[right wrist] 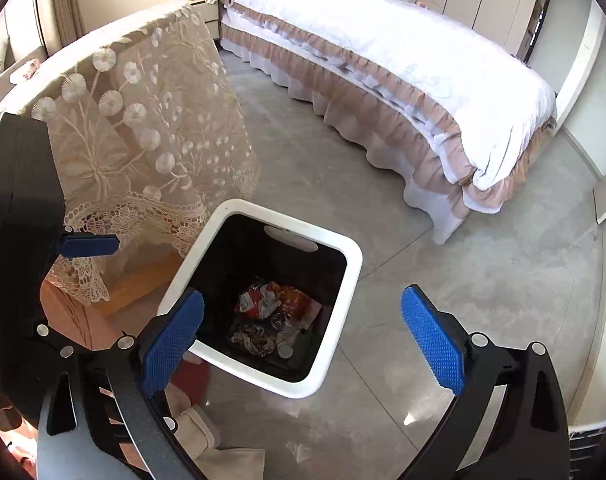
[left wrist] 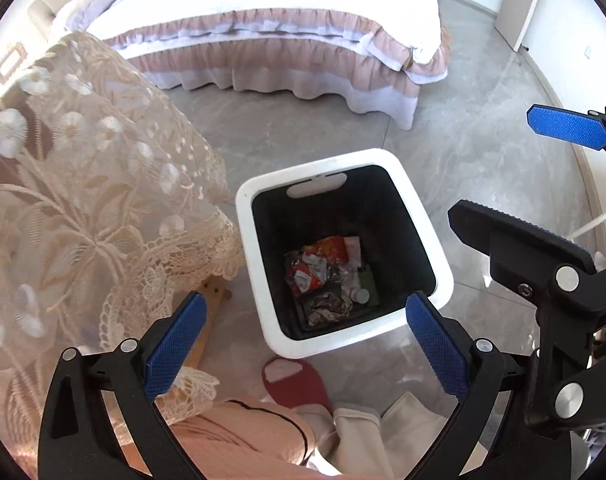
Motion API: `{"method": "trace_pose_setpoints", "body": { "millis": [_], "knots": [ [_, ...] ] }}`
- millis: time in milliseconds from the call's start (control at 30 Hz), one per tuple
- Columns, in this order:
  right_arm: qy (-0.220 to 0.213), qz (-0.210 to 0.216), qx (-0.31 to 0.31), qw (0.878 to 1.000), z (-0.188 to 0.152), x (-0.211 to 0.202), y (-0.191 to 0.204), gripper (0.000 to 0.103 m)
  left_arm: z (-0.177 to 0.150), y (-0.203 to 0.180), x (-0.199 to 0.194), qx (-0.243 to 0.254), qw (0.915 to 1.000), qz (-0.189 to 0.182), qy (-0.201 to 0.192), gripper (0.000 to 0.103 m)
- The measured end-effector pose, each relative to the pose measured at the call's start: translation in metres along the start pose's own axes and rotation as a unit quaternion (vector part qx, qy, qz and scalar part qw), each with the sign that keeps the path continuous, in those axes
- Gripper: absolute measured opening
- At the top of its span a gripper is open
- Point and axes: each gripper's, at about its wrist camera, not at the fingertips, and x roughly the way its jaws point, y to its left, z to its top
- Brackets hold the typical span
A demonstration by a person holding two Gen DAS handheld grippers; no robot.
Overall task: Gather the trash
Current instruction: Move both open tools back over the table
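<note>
The white-rimmed bin [left wrist: 343, 256] stands on the grey floor [left wrist: 455, 152], and it serves here as the landmark for everything else. At its bottom lies the collected trash [left wrist: 327, 280] — crumpled red and orange wrappers, a dark scrunched piece, and what looks like a small white cap or bottle end near a greenish item. All of it sits well down inside the black interior, none on the rim.

The left gripper [left wrist: 307, 340] hangs above the near edge of the bin, its blue pads spread wide with nothing between them. The right gripper [right wrist: 303, 344] is poised over the bin too, slightly to its right side, and its jaws likewise stand fully apart and empty. Neither holds anything; both look released.

Judging by this, the dropping step is done for whatever was being carried. What is left is harder to say. The floor around the bin shows no loose litter in either view. Just behind and to the left of the bin, the lace-covered table [left wrist: 83, 184] shows only its draped cloth from here — its top is mostly out of sight, so more rubbish may wait there. Beyond the bin, the bed [right wrist: 383, 60] looks bare of trash. Close to the bin's near side, a red slipper [left wrist: 299, 384] marks where the person stands.

The task seems well along, possibly near its end.
</note>
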Motion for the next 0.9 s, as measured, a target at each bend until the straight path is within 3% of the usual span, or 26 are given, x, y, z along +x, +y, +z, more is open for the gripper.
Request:
{"method": "trace_pose_setpoints", "body": {
  "millis": [200,400,433,533,633,900],
  "knots": [
    [-0.071,-0.01,-0.003,0.997,0.01,-0.042,0.012,0.098,-0.013,0.018,-0.05,-0.038,0.9978,0.025,-0.049,0.098],
    [-0.143,-0.011,-0.01,0.99,0.02,-0.076,0.026,0.098,-0.027,0.041,-0.105,-0.082,0.9879,0.07,-0.112,0.098],
    [-0.147,-0.006,-0.012,0.989,0.022,-0.079,0.028,0.098,-0.028,0.046,-0.112,-0.09,0.9855,0.078,-0.121,0.098],
    [-0.159,0.012,-0.005,0.987,0.031,-0.086,0.035,0.098,-0.034,0.059,-0.132,-0.118,0.9812,0.058,-0.142,0.098],
    [-0.172,0.044,0.011,0.984,0.037,-0.096,0.042,0.098,-0.04,0.066,-0.148,-0.123,0.9745,0.098,-0.16,0.098],
    [-0.186,0.09,0.007,0.978,0.052,-0.111,0.081,0.098,-0.063,0.096,-0.181,-0.162,0.9577,0.13,-0.199,0.098]
  ]
}}
